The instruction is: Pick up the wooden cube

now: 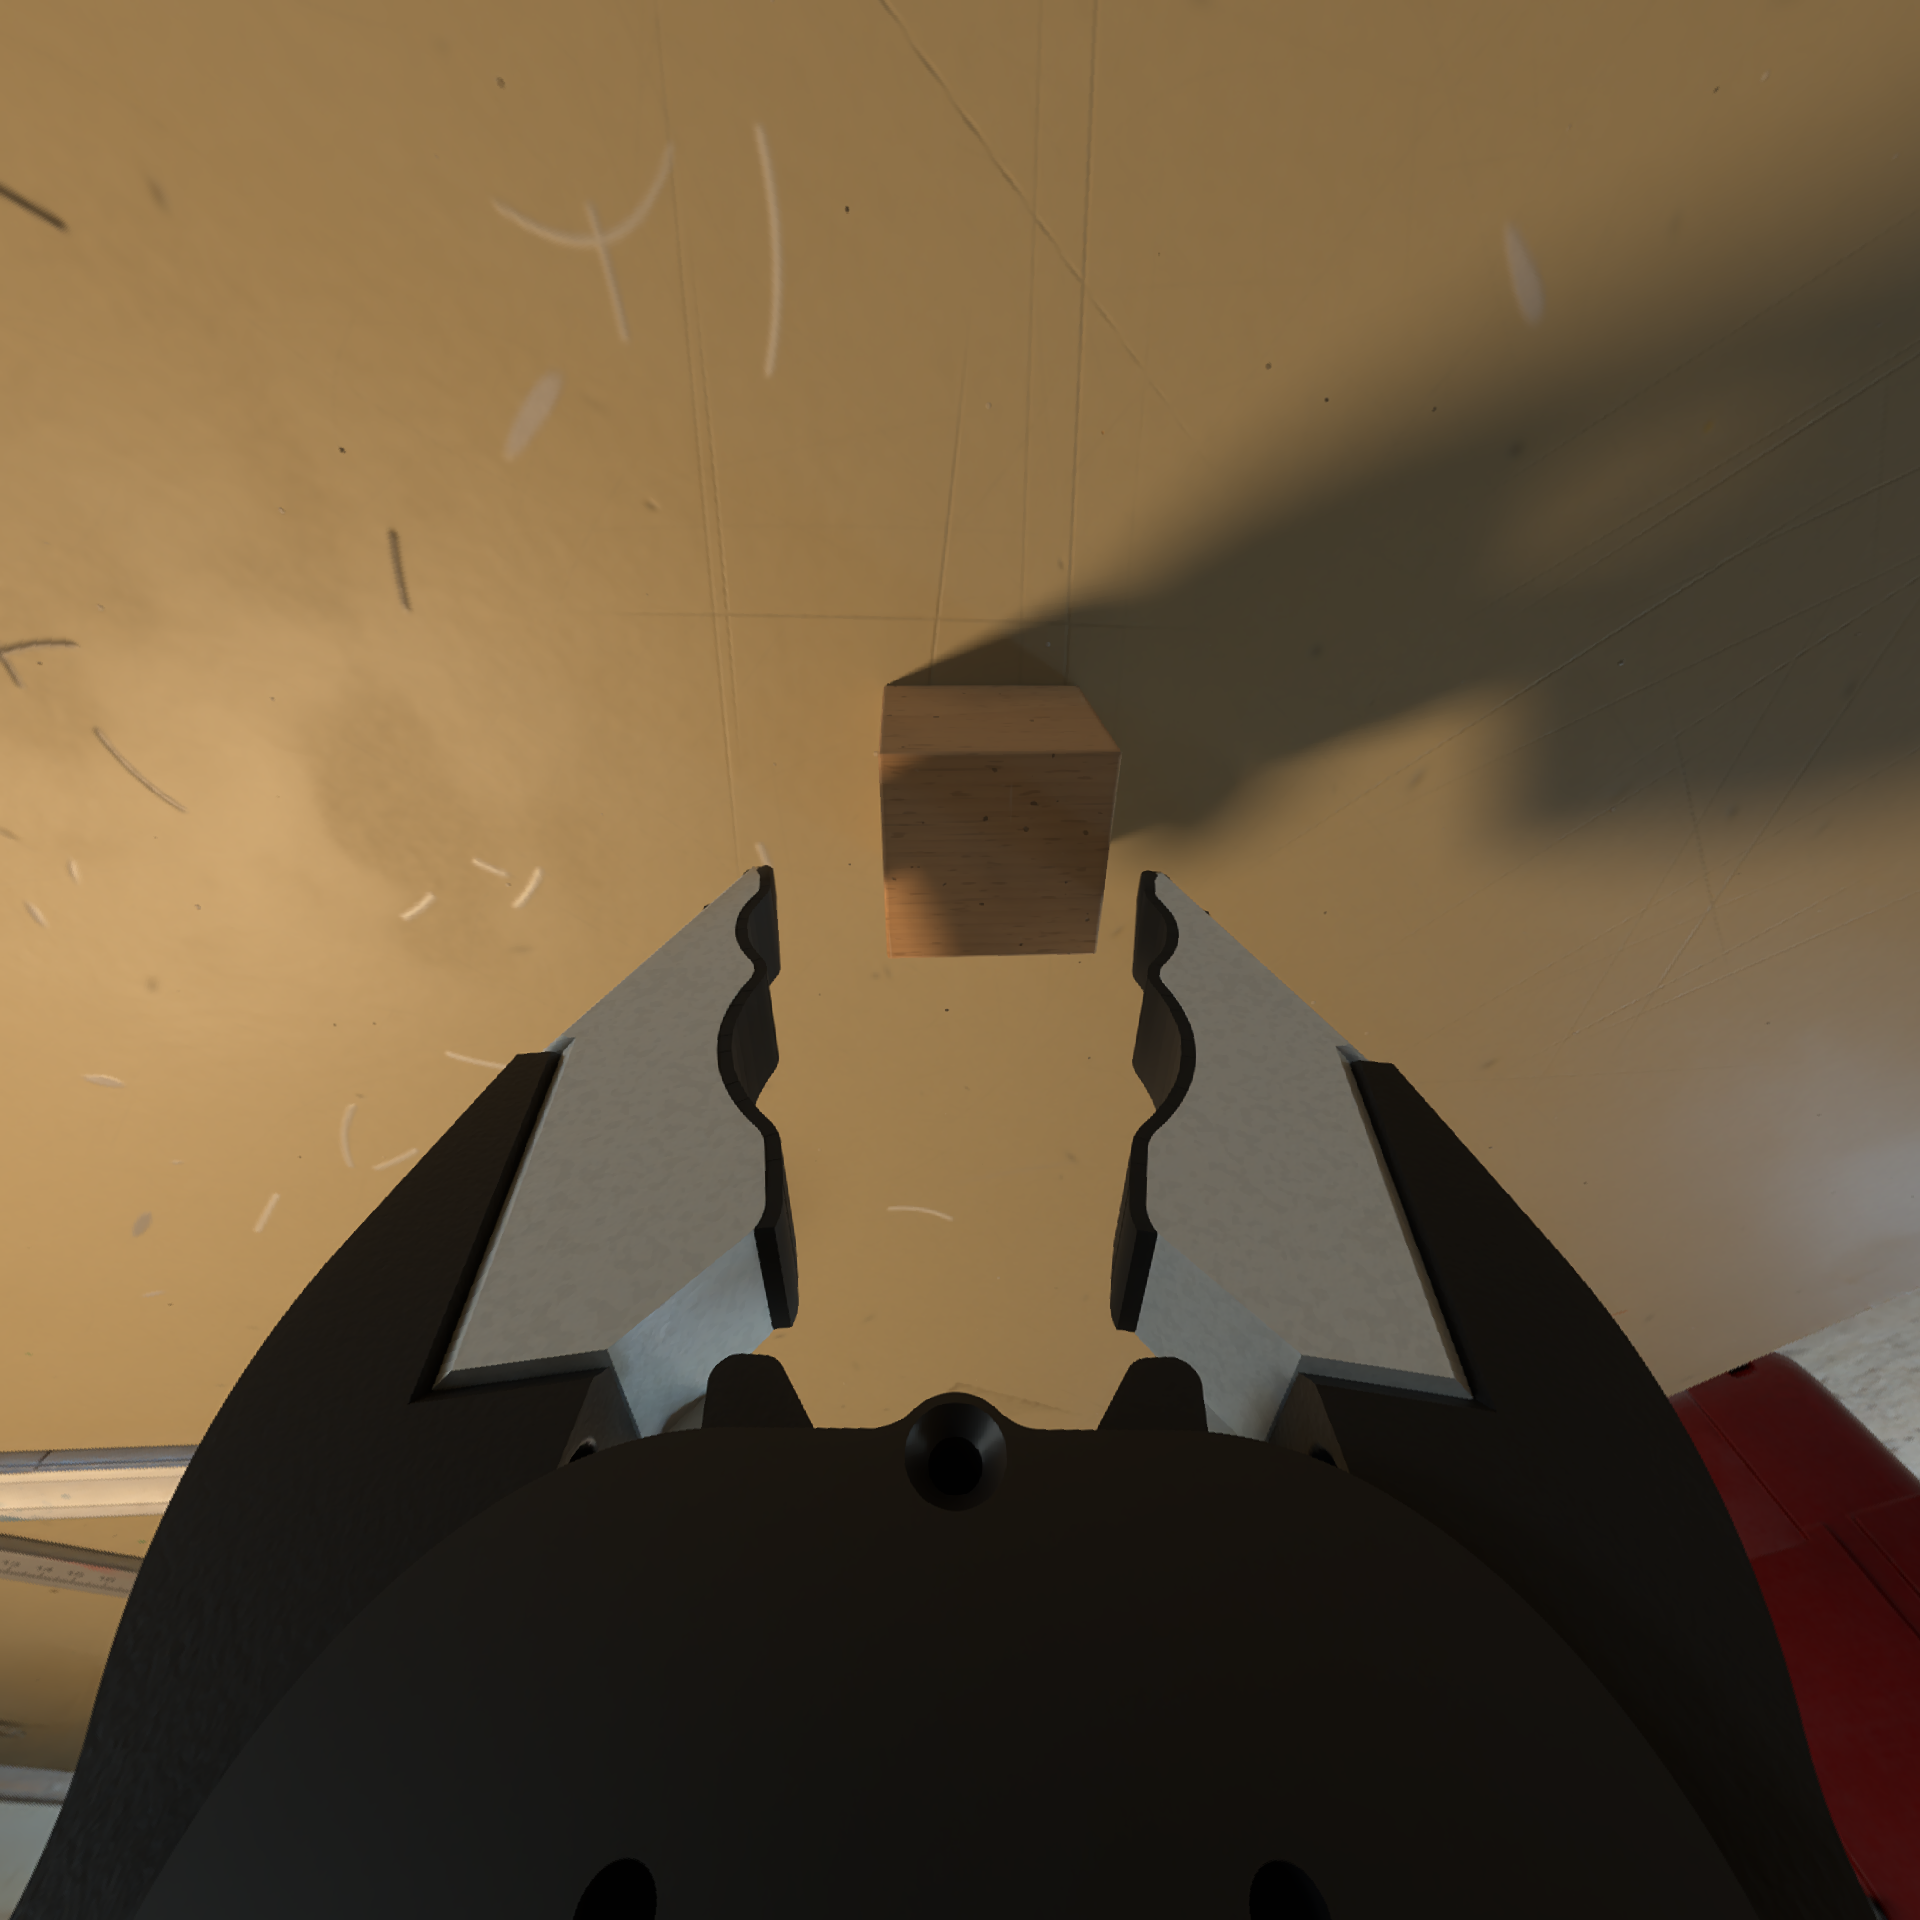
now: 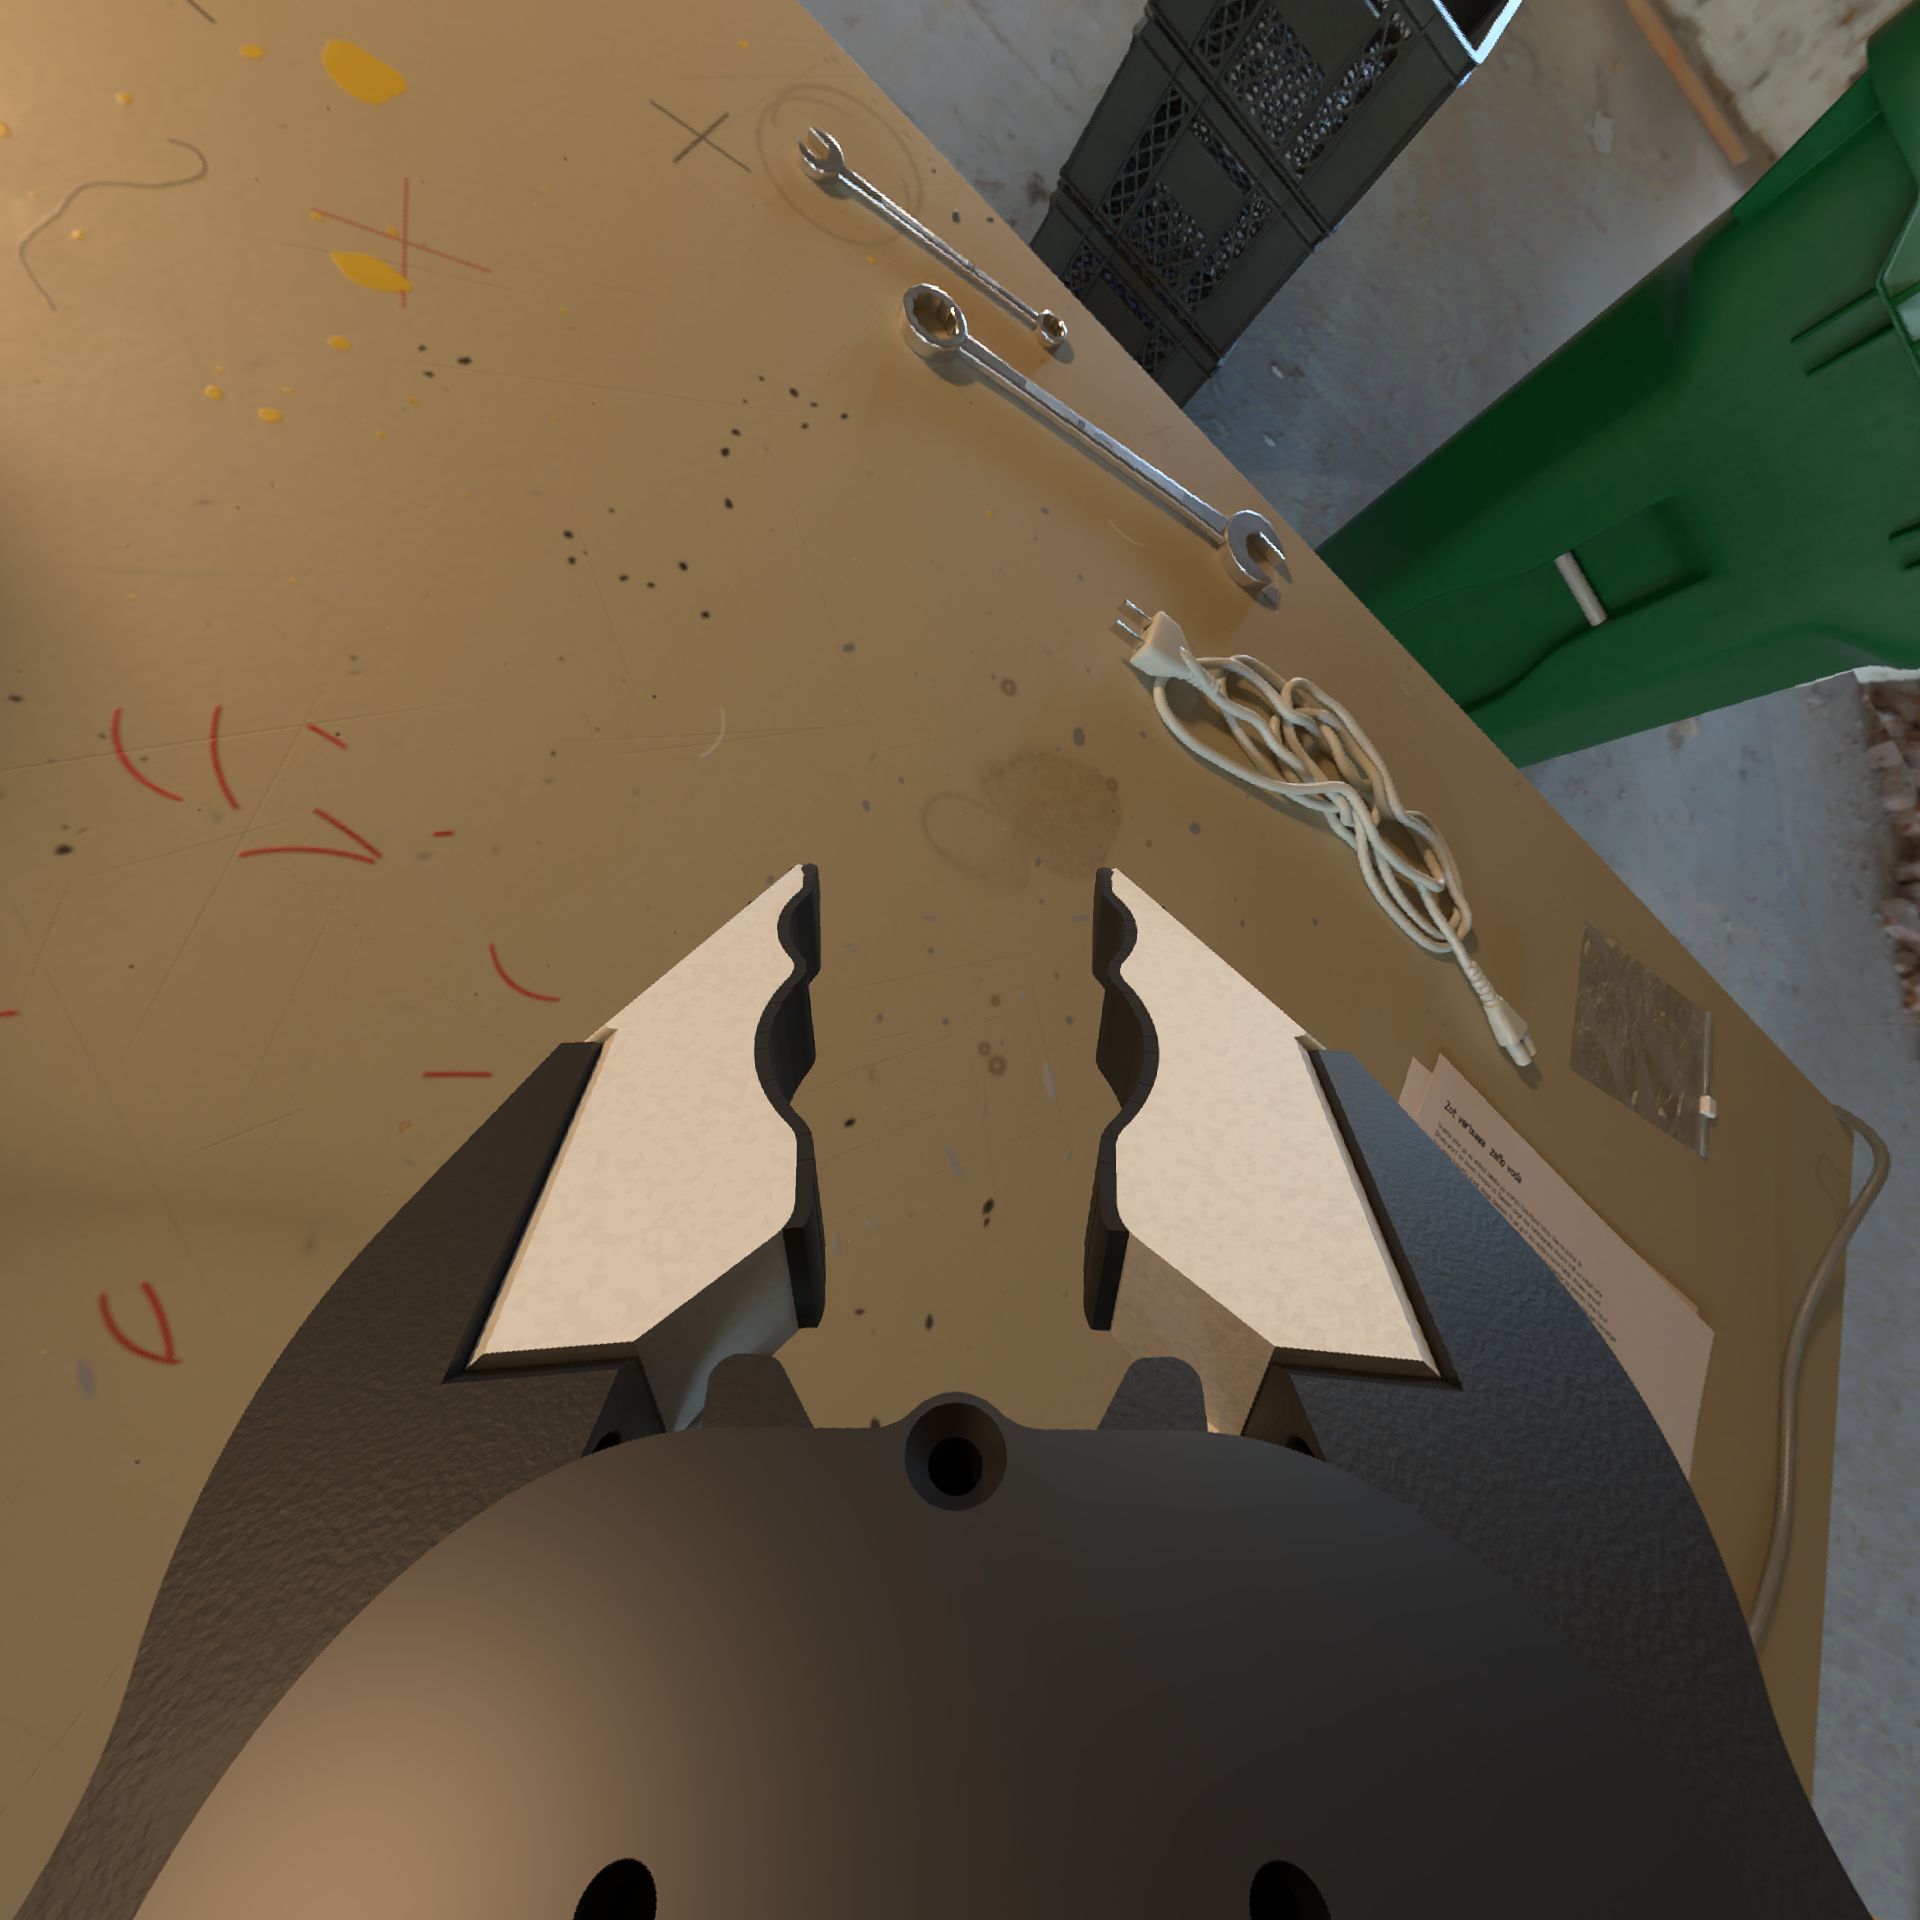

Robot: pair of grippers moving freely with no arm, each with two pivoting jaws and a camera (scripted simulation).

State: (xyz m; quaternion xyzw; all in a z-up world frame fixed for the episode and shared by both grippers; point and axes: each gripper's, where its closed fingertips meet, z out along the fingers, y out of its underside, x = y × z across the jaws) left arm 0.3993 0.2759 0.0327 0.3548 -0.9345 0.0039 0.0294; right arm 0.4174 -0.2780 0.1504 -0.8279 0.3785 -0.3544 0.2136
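Note:
The wooden cube (image 1: 995,831) is a small pale block standing on the scratched tan tabletop (image 1: 520,520), seen in the left wrist view. My left gripper (image 1: 954,878) is open and empty. Its fingertips reach level with the cube's near part, and the cube sits in line with the gap, slightly right of centre, touching neither finger. My right gripper (image 2: 954,878) is open and empty over a bare, paint-speckled part of the table (image 2: 520,623). The cube does not show in the right wrist view.
Two metal wrenches (image 2: 1091,426), (image 2: 930,239) and a coiled white cable (image 2: 1320,790) lie near the table's right edge, with a paper sheet (image 2: 1538,1226). Beyond it stand a green bin (image 2: 1662,499) and a black crate (image 2: 1247,177). A red object (image 1: 1829,1558) sits at lower right.

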